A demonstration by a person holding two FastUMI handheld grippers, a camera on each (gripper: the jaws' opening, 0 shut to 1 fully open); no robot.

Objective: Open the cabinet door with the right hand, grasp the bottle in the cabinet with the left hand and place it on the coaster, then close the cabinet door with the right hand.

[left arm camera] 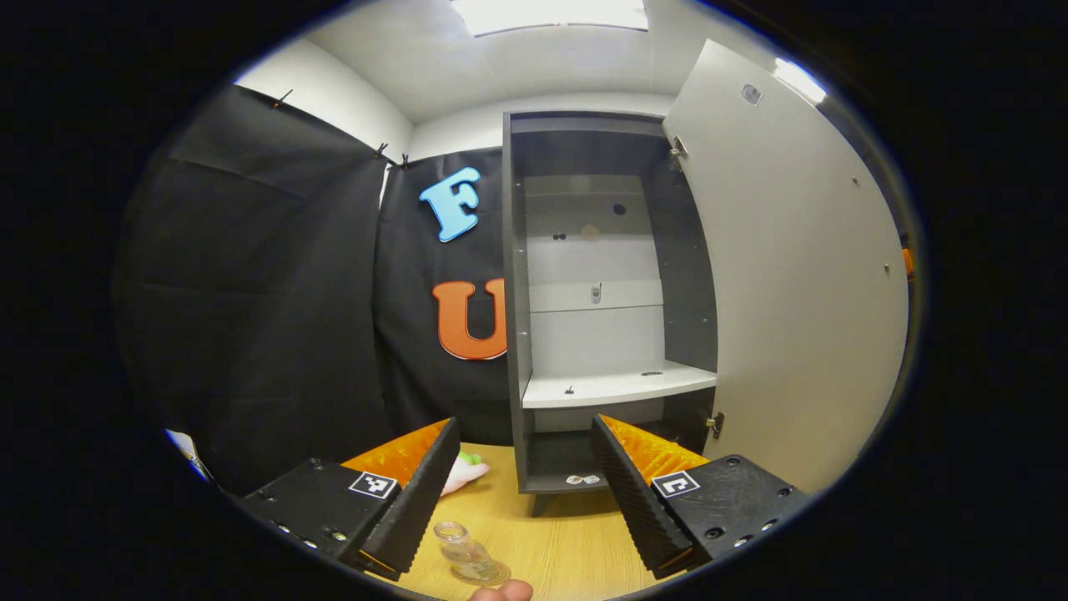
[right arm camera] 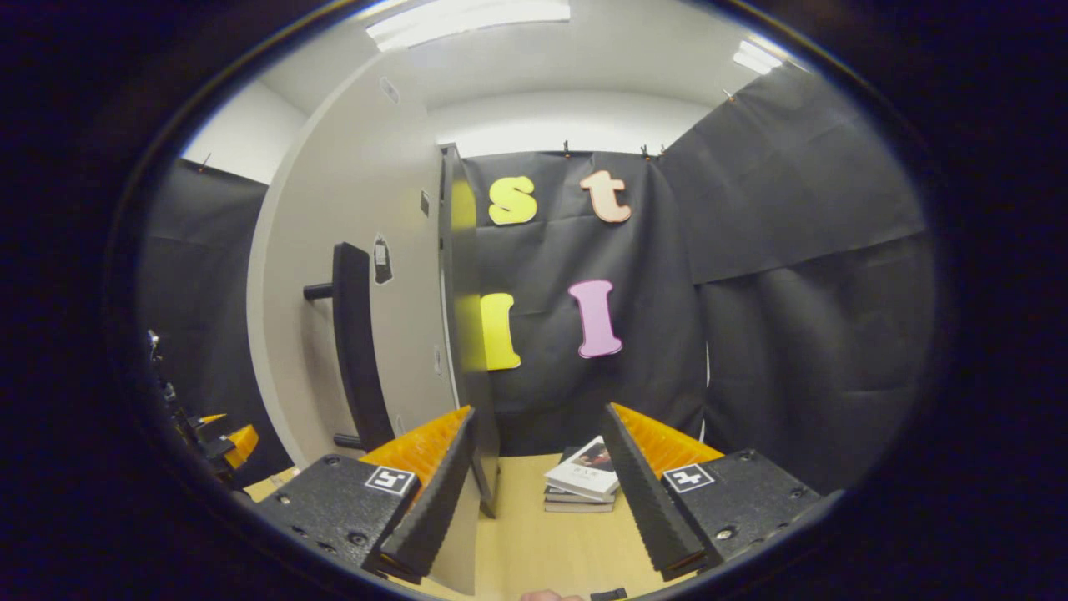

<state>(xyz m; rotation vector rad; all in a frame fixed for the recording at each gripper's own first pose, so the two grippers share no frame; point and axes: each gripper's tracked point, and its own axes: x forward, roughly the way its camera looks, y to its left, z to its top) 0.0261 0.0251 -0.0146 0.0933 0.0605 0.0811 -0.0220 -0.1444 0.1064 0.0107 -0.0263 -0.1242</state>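
Here, in the left gripper view, the left gripper [left arm camera: 526,492] hangs with fingers apart above a bottle [left arm camera: 467,553] standing on a coaster [left arm camera: 492,576] on the table [left arm camera: 567,542], before the cabinet [left arm camera: 601,317] with its door [left arm camera: 793,275] swung wide, while in the right gripper view the right gripper [right arm camera: 538,497], fingers apart and empty, sits near the door's handle [right arm camera: 355,346] with books [right arm camera: 584,484] beyond.

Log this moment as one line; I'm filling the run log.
door: open | bottle: on coaster | left gripper: open, empty | right gripper: open, by door | left: close door

A wooden table [left arm camera: 576,542] carries the cabinet [left arm camera: 534,488]; before it a coaster [left arm camera: 492,576], beside it stacked books [right arm camera: 584,484].
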